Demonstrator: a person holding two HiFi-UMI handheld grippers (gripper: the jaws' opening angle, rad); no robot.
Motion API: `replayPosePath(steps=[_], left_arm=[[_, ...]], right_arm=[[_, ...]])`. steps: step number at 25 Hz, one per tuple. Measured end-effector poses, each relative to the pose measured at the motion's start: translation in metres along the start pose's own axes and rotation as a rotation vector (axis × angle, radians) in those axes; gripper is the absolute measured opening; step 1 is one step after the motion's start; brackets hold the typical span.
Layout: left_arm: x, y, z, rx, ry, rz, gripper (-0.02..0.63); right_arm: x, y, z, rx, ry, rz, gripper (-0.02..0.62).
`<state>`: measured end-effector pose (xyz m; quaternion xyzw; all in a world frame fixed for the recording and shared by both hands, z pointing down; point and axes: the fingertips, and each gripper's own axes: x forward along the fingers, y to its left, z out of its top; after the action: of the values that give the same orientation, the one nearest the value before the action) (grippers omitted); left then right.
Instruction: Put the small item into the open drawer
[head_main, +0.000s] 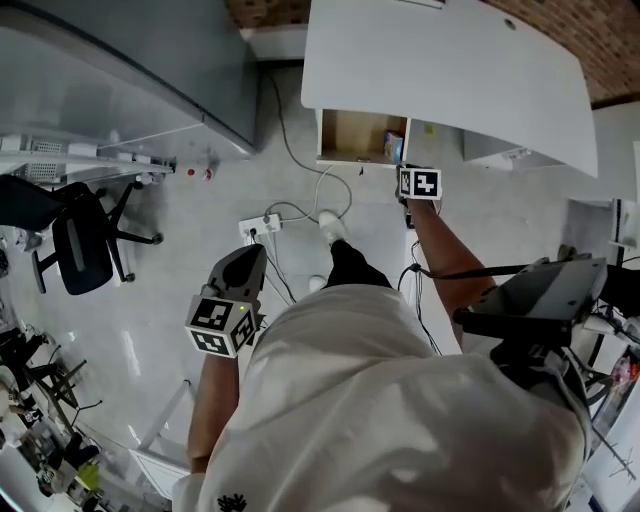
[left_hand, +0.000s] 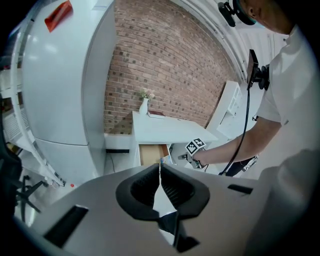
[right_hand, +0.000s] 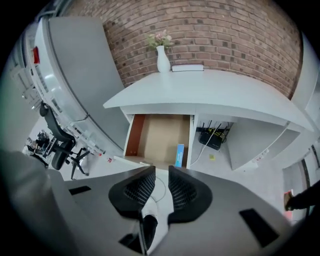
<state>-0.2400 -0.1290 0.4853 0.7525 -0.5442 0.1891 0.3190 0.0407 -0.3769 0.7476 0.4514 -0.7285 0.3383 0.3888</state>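
The white desk (right_hand: 210, 95) has its drawer (right_hand: 136, 136) pulled out, light wood inside. A small blue item (right_hand: 179, 155) lies in the drawer by its right wall, near the front; it is also seen as the blue item (head_main: 393, 147) in the head view. My right gripper (right_hand: 161, 172) hangs just in front of the drawer (head_main: 345, 135), open, with nothing between its fingers; floor shows through the gap. My left gripper (left_hand: 160, 172) is held low and further back, its tips touching, holding nothing. From there I see the right gripper's marker cube (left_hand: 196, 146).
A white vase (right_hand: 163, 59) with flowers and a flat book (right_hand: 187, 67) stand on the desk. A black router (right_hand: 214, 139) sits in the open bay beside the drawer. A power strip (head_main: 260, 226) with cables lies on the floor; an office chair (head_main: 82, 238) stands at left.
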Motion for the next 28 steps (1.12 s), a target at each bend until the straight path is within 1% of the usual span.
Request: replayPosePath(steps=[1, 6, 8, 12, 15, 23, 28], left_arm=[[-0.008, -0.002, -0.005, -0.001, -0.009, -0.002, 0.029], [-0.045, -0.015, -0.031, -0.012, -0.048, -0.014, 0.029], [-0.061, -0.022, -0.045, -0.018, -0.059, -0.016, 0.029], [-0.081, -0.033, -0.077, -0.029, -0.066, -0.019, 0.029], [-0.097, -0.046, -0.101, -0.036, -0.073, -0.023, 0.029], [-0.140, -0.070, -0.146, -0.070, -0.103, -0.001, 0.029], [-0.160, -0.072, -0.168, -0.085, -0.100, 0.017, 0.029]], right_arm=[[-0.010, 0.007, -0.009, -0.019, 0.002, 0.005, 0.095], [-0.058, 0.042, -0.061, -0.104, 0.024, 0.049, 0.048], [-0.077, 0.061, -0.088, -0.137, 0.045, 0.084, 0.040], [-0.111, 0.102, -0.141, -0.241, 0.088, 0.176, 0.034], [-0.142, 0.131, -0.175, -0.309, 0.087, 0.238, 0.032], [-0.210, 0.187, -0.226, -0.418, 0.061, 0.358, 0.031], [-0.240, 0.218, -0.240, -0.497, 0.032, 0.406, 0.029]])
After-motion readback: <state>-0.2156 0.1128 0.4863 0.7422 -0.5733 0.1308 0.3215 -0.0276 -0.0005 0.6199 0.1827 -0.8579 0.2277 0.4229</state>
